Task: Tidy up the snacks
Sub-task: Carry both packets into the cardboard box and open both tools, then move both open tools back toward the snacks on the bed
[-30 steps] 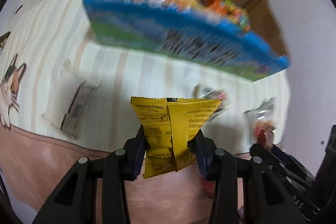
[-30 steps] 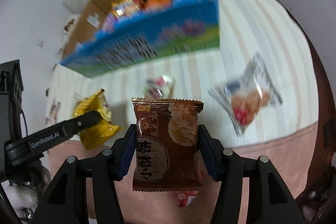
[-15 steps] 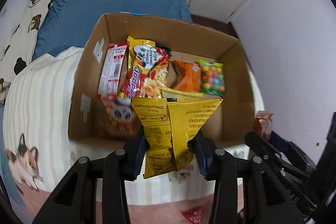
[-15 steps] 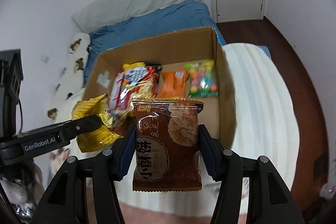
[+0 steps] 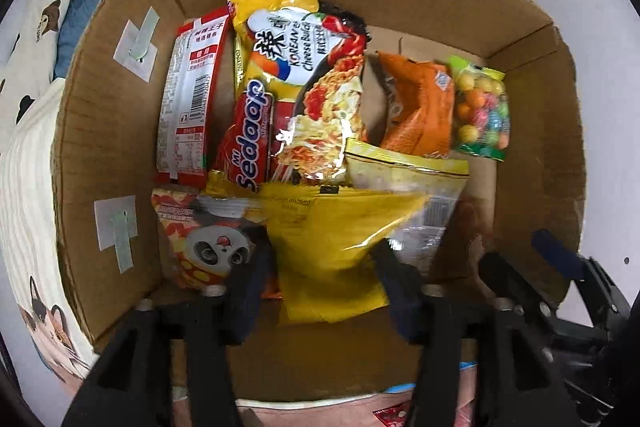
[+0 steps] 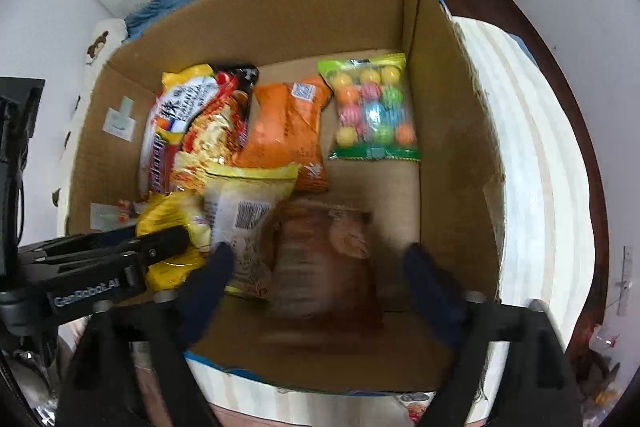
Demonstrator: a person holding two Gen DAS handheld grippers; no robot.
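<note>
Both grippers point down into the cardboard box of snacks. The left gripper has just been opening, and the yellow packet sits loose between its fingers, above the other snacks. The right gripper has just been opening too, its fingers wide apart, with the brown cookie packet blurry between them, not pinched.

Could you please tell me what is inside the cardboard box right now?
The cardboard box holds noodle packets, an orange bag, gumballs and other snacks; whatever lies beneath them is covered.
</note>
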